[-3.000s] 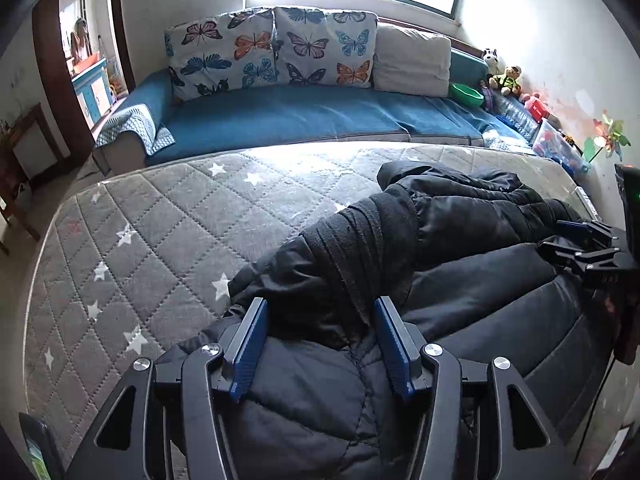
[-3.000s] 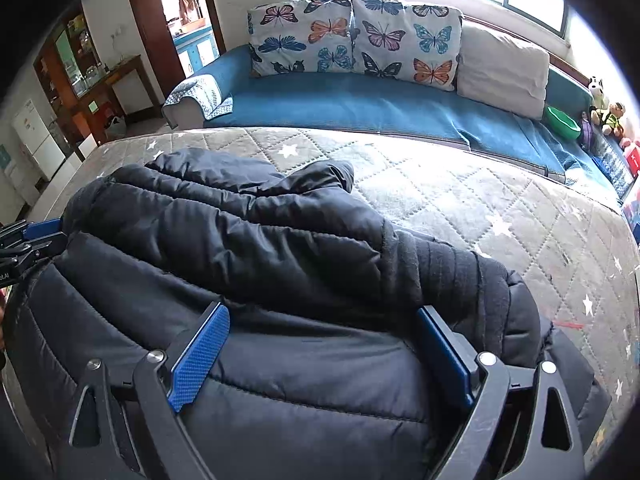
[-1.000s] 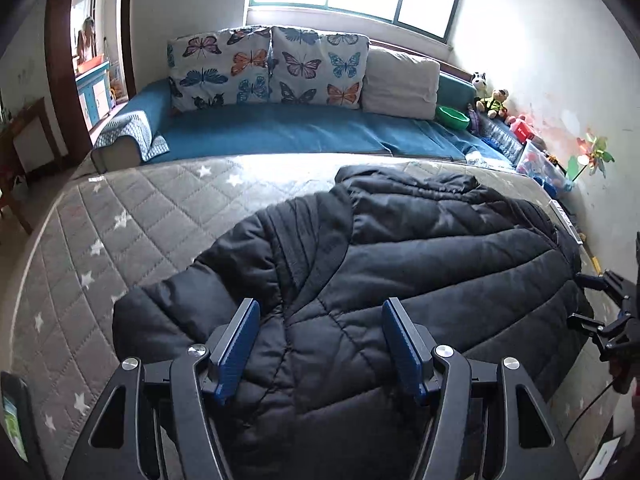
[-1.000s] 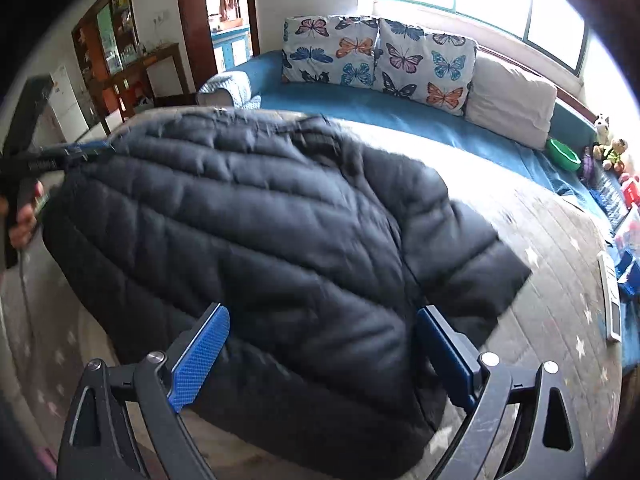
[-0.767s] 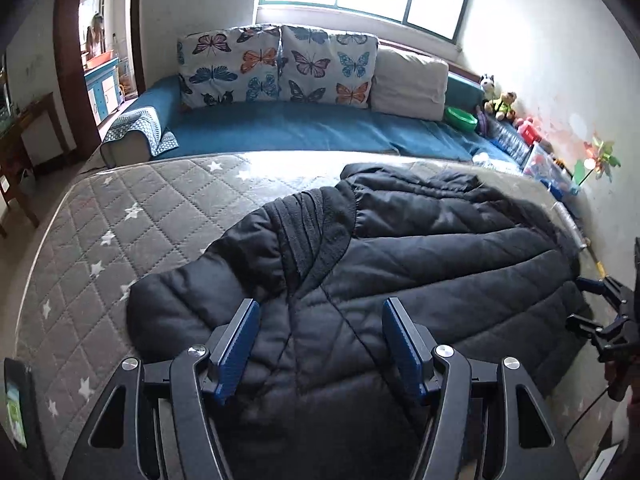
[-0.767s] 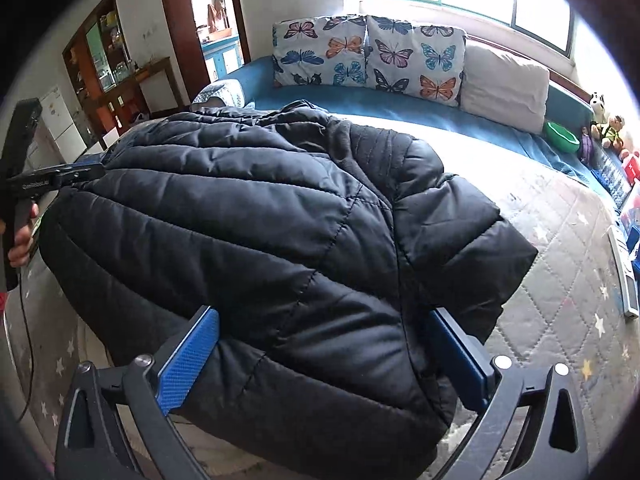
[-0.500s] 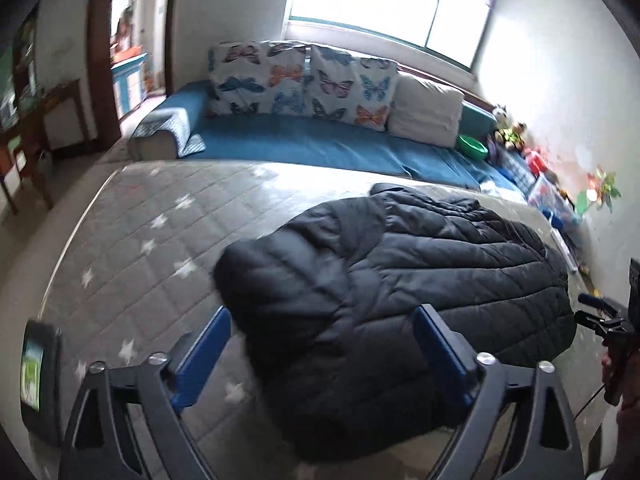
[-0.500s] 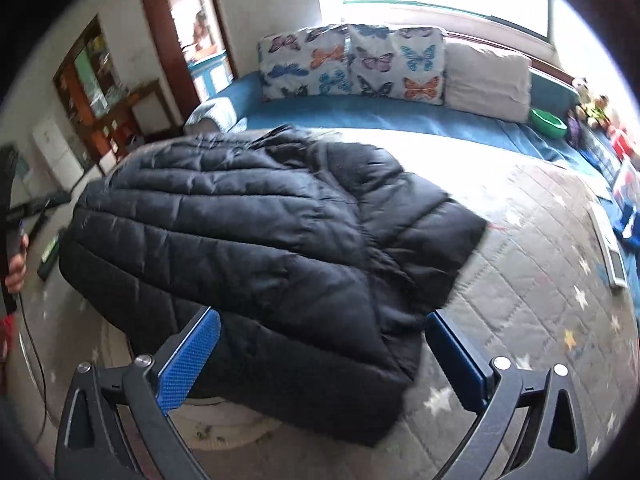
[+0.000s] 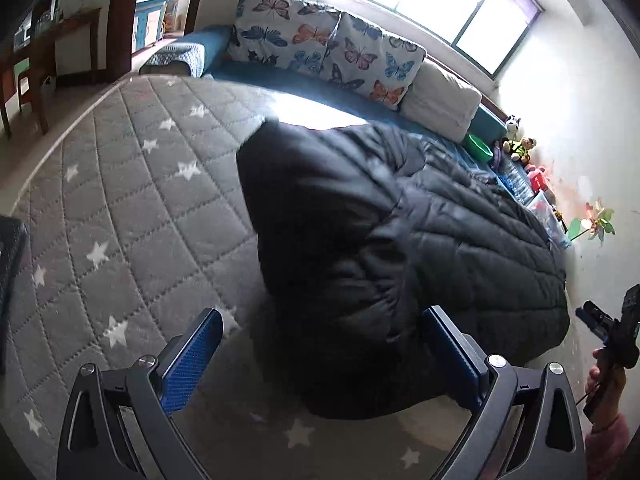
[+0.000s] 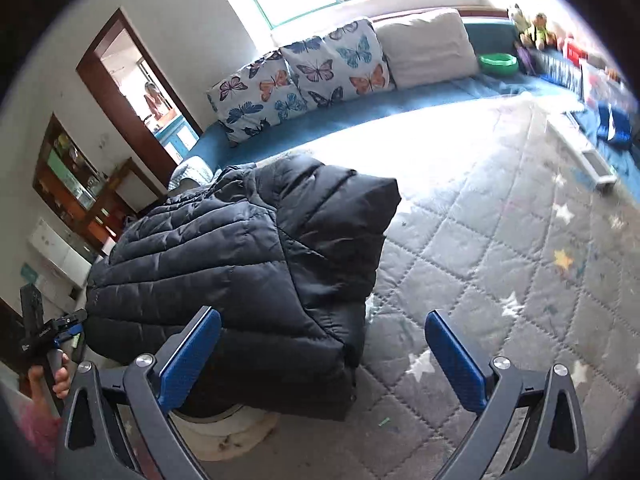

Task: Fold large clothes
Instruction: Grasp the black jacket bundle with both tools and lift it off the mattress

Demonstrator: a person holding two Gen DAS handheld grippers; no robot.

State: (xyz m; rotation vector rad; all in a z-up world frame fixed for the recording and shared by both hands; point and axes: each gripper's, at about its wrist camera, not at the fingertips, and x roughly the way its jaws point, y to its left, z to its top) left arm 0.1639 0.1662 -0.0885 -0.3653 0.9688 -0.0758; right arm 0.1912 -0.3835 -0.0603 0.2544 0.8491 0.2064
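A black quilted puffer jacket (image 9: 392, 240) lies folded in a thick bundle on the grey star-print mattress (image 9: 132, 208); it also shows in the right wrist view (image 10: 248, 264). My left gripper (image 9: 320, 344) is open and empty, held back from the jacket's near edge. My right gripper (image 10: 322, 344) is open and empty, just off the jacket's right side, above the mattress (image 10: 500, 248). Each gripper appears small in the other's view, the right one (image 9: 600, 324) and the left one (image 10: 60, 328).
A blue sofa (image 9: 280, 80) with butterfly cushions (image 9: 320, 48) runs along the mattress's far side. Toys and a green bowl (image 9: 480, 148) sit at its right end. A white round object (image 10: 224, 432) lies under the jacket's near edge. A doorway (image 10: 136, 84) opens at left.
Both grippers let go of the jacket, opened wide and pulled back and up. The jacket, lifted and spread a second ago, now rests on the mattress as a folded bundle.
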